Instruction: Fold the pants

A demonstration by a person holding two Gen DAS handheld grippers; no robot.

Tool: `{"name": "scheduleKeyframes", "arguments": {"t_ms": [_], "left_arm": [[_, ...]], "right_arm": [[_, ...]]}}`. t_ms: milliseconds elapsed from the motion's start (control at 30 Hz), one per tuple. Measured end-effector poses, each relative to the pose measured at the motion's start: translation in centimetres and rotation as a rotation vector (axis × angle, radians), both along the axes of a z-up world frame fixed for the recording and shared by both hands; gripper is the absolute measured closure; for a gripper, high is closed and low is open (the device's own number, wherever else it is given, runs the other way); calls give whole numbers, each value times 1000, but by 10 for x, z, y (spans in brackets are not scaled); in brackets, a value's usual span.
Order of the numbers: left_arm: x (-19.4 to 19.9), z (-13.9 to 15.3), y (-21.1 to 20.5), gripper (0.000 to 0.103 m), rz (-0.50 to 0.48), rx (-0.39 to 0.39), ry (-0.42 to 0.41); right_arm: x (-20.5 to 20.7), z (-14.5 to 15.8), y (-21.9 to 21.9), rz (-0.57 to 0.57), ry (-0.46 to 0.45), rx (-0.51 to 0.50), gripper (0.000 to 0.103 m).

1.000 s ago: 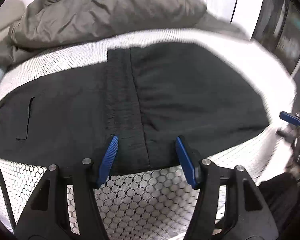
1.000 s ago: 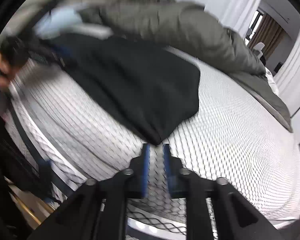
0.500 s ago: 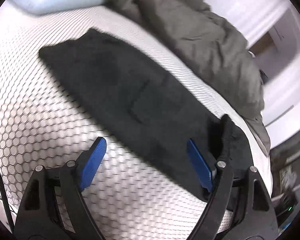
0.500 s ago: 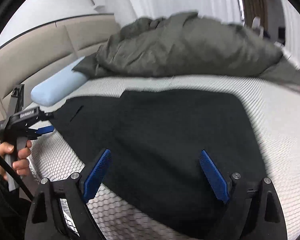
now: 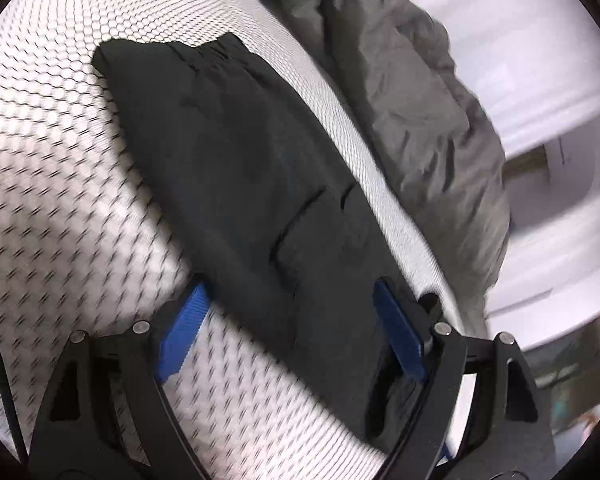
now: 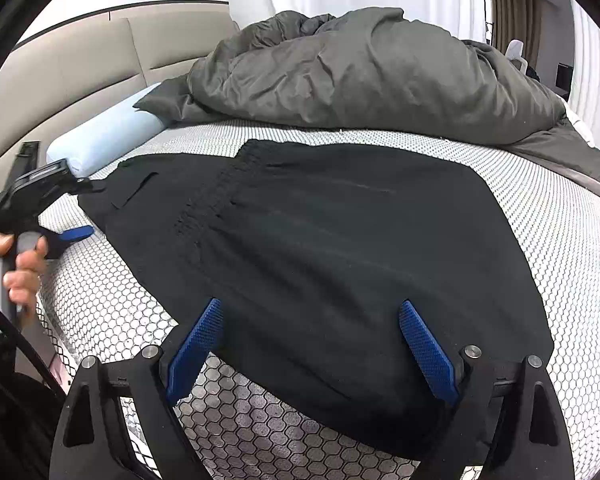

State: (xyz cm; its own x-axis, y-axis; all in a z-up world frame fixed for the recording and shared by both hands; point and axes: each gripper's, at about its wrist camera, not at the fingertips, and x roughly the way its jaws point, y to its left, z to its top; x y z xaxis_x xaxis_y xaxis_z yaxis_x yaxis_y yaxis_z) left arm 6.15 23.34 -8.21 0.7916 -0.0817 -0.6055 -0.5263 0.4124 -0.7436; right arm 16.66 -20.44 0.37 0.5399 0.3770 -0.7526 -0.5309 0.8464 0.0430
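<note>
**Black pants lie folded on bed**

Black pants [image 6: 320, 240] lie folded on a honeycomb-patterned mattress [image 6: 560, 248] beside a grey duvet [image 6: 360, 72]. The left gripper [image 5: 296, 334] and right gripper [image 6: 314, 354] hover over them, fingers spread wide, pinching nothing.

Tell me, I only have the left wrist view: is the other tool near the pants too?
Observer: Yes, the right tool is open, with the near edge of the black pants between its pads.
Operator: Can anyone be seen holding the left one?
Observer: A hand grips the left tool by its handle, at the pants' far left end.
Operator: What is behind the bed?
Observer: A beige padded headboard.
</note>
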Motion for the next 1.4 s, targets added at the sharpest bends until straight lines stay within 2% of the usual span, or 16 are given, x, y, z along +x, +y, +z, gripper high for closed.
{"name": "scheduleKeyframes", "arguments": {"t_ms": [133, 200, 267, 300, 467, 600, 667, 733, 767, 833, 900, 1000, 1133, 1167, 1300, 1400], "left_arm": [[11, -3, 8, 31, 74, 3, -2], [9, -3, 9, 71, 124, 4, -14], [6, 1, 8, 95, 150, 18, -34], [5, 6, 8, 99, 154, 46, -46], [11, 75, -39, 99, 89, 341, -153], [33, 121, -112, 99, -53, 494, -229], [54, 139, -161, 99, -193, 544, -255], [76, 147, -218, 99, -408, 589, -249], [86, 145, -252, 96, -535, 615, -239], [91, 140, -287, 85, -678, 641, -234], [90, 135, -302, 60, -759, 625, -240], [86, 130, -295, 29, -813, 530, -238], [73, 127, -264, 27, -831, 415, -250], [68, 129, -258, 22, -843, 396, -256], [54, 130, -266, 7, -977, 396, -286], [47, 116, -275, 4, -1030, 376, -263]], "right_arm": [[4, -6, -2, -34, 30, -38, 11], [5, -16, -2, -37, 84, -64, 12], [4, -21, 0, -24, 84, -90, 12], [3, -21, 0, -17, 76, -96, 12], [4, -19, -4, -16, 93, -79, 12], [5, -17, -6, -23, 92, -80, 11], [6, -15, -9, -29, 94, -77, 11], [9, -14, -14, -41, 100, -68, 11], [10, -14, -17, -46, 107, -61, 11], [12, -15, -23, -61, 114, -52, 11], [14, -15, -29, -71, 120, -47, 12], [11, -15, -34, -62, 111, -56, 12], [10, -12, -40, -52, 105, -49, 12], [10, -11, -42, -53, 107, -36, 11], [14, -8, -51, -72, 117, -10, 11], [20, -3, -60, -111, 119, 23, 11]]}}
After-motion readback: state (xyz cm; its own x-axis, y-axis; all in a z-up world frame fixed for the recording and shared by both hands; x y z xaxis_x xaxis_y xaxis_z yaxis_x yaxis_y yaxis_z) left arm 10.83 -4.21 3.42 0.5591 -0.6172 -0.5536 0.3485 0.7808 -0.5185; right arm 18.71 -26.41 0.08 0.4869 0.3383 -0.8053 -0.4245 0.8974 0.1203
